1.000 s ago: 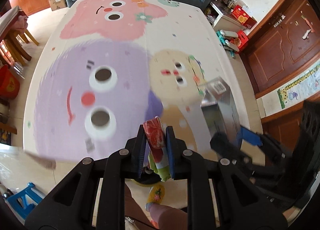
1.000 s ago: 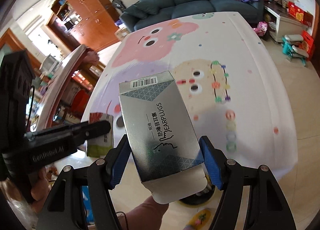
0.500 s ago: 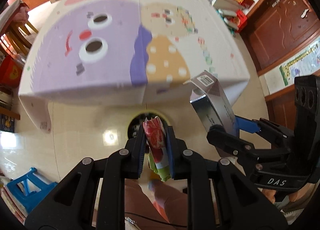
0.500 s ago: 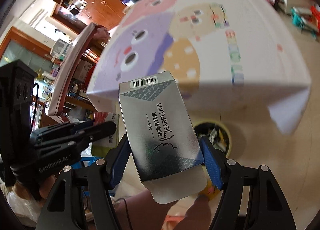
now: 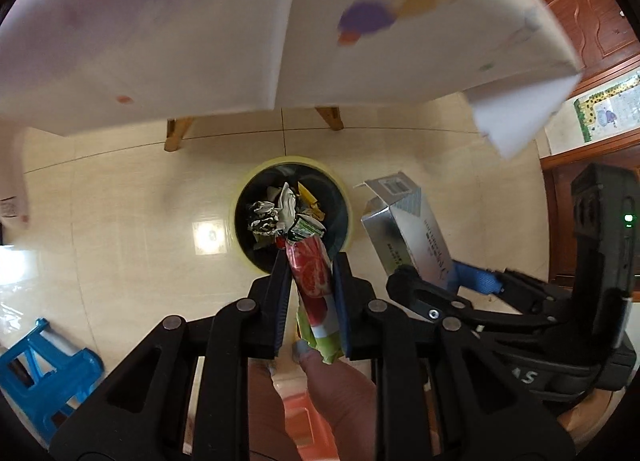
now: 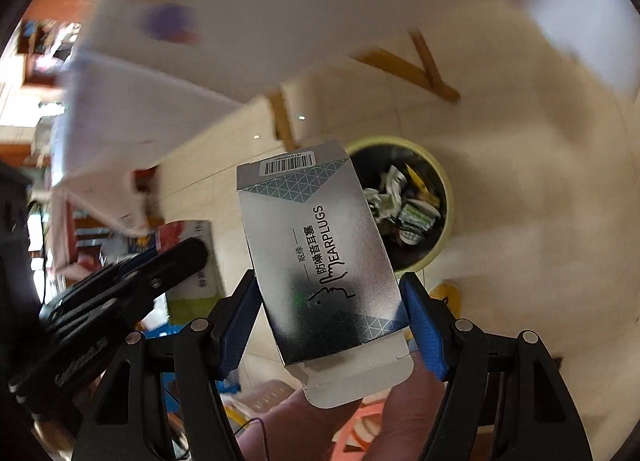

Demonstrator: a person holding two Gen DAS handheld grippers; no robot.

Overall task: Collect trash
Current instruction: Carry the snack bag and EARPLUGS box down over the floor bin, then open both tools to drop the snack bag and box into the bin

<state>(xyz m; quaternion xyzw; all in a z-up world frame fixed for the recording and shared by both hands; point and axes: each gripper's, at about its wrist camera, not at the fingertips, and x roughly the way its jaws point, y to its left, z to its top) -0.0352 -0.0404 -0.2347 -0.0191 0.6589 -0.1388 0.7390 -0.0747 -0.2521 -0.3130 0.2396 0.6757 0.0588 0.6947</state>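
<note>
My left gripper is shut on a red and green snack wrapper, held just at the near rim of the yellow trash bin on the floor. The bin holds several crumpled wrappers. My right gripper is shut on a silver earplugs box, held above the floor to the left of the same bin. In the left wrist view the box and the right gripper hang just right of the bin. The left gripper shows at the left of the right wrist view.
The table's cloth edge hangs over the top of the view, with wooden legs beneath. A blue stool stands at the lower left. Brown cabinets line the right. A person's legs are below the grippers.
Both grippers have tipped down from the tabletop toward the floor and moved closer to the bin, which now fills the middle of the views. Both keep hold of their trash.
</note>
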